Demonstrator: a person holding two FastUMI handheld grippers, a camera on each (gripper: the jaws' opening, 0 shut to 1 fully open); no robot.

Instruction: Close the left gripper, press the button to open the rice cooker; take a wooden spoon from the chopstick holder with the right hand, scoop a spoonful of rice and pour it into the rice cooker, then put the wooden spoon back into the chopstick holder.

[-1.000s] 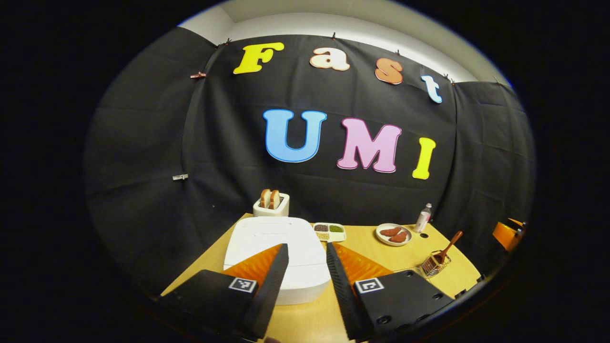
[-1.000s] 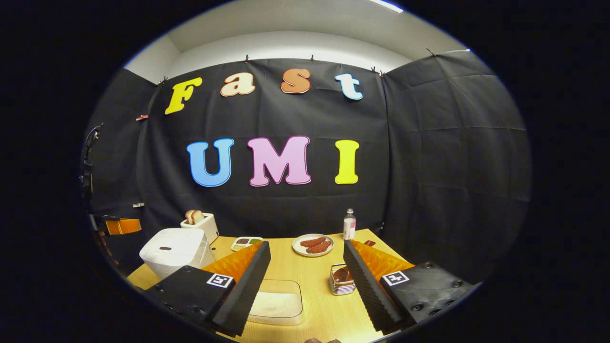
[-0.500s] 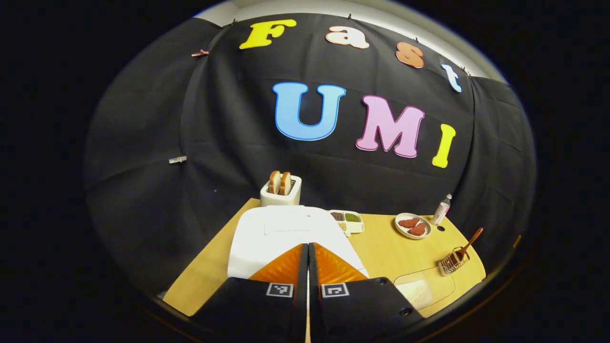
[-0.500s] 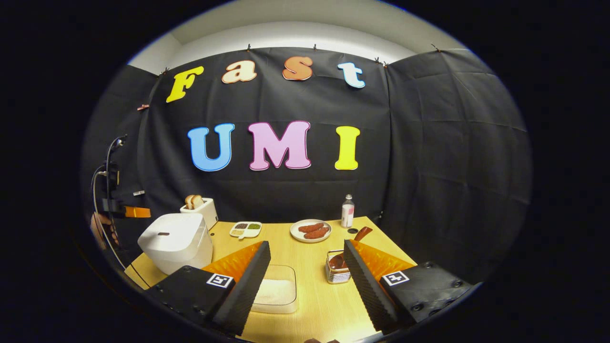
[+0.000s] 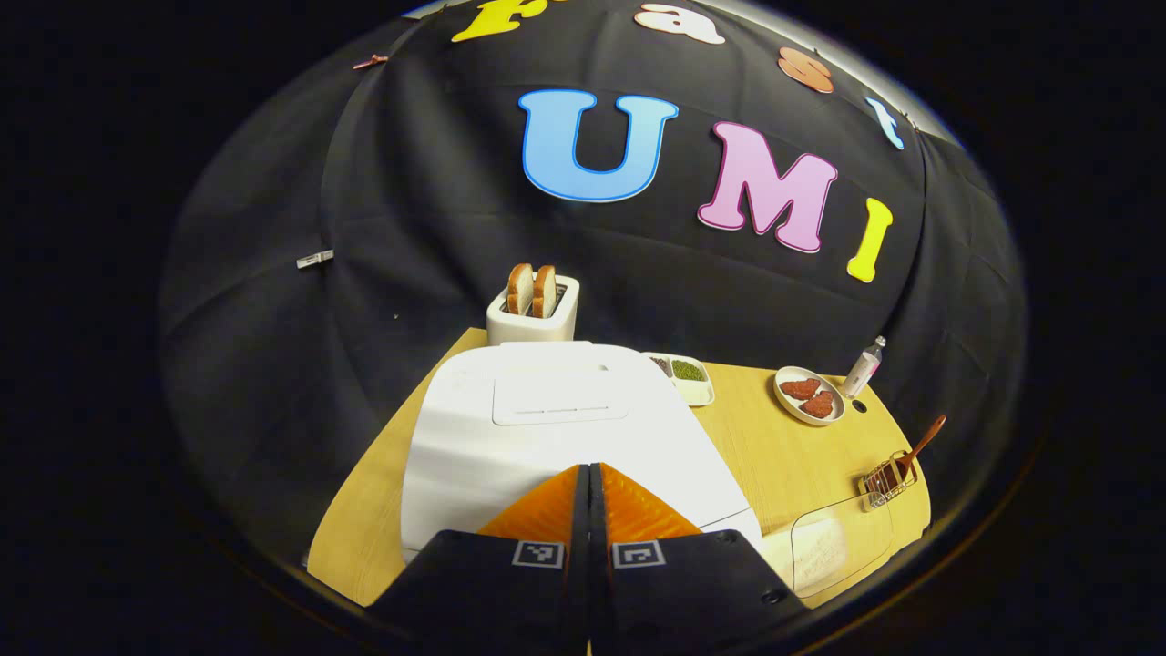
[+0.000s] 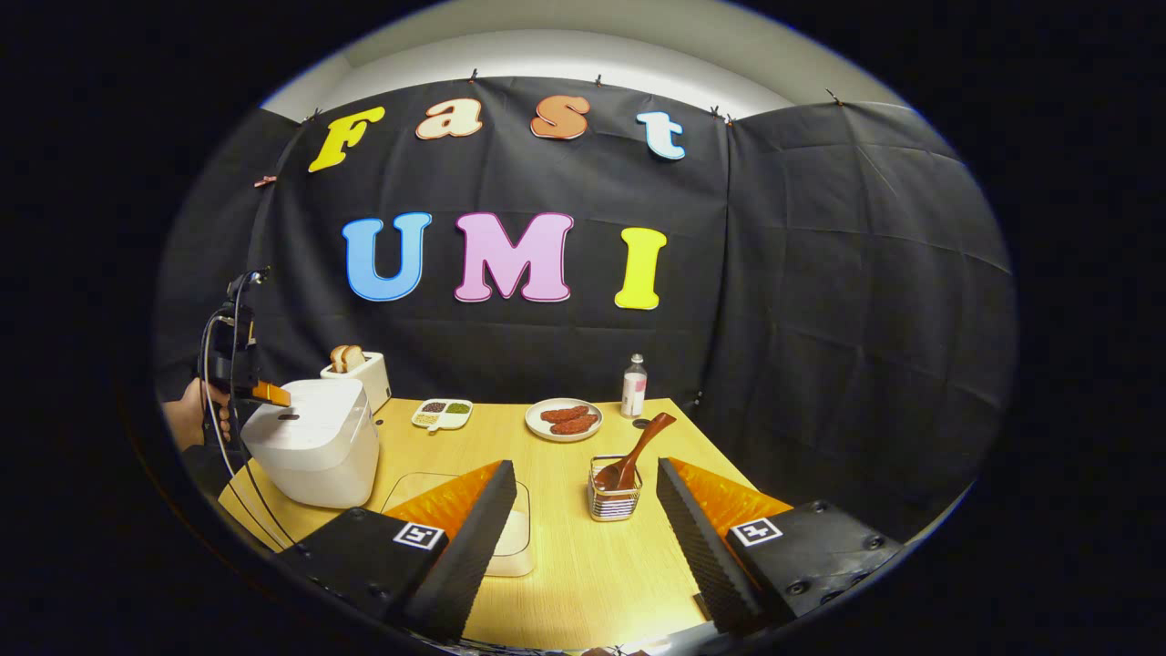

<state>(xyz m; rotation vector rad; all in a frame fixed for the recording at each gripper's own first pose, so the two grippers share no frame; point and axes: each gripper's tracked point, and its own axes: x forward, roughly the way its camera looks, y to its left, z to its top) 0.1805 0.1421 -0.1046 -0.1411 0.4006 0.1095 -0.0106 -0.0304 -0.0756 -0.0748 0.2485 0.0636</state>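
Note:
The white rice cooker [image 5: 547, 428] [image 6: 314, 442] stands at the table's left with its lid down. My left gripper [image 5: 588, 469] is shut with nothing in it, its tips just over the lid's near edge; in the right gripper view it [image 6: 264, 394] hovers above the cooker's near corner, held by a hand [image 6: 187, 415]. The wooden spoon [image 6: 638, 448] [image 5: 915, 444] leans in the wire chopstick holder [image 6: 615, 499] [image 5: 884, 481]. My right gripper [image 6: 583, 469] is open and empty, the holder between and beyond its fingers. A clear rice container [image 6: 506, 533] [image 5: 833, 547] sits nearby.
A toaster with bread [image 5: 533, 310] stands behind the cooker. A divided dish of grains [image 6: 442, 413], a plate of sausages [image 6: 563, 420] and a small bottle [image 6: 634, 385] line the back of the wooden table [image 6: 583, 565]. The black cloth wall closes in the back and right.
My left gripper has gone from open to shut and moved forward over the rice cooker's lid. The right gripper has pulled back a little, so the holder and spoon show farther off.

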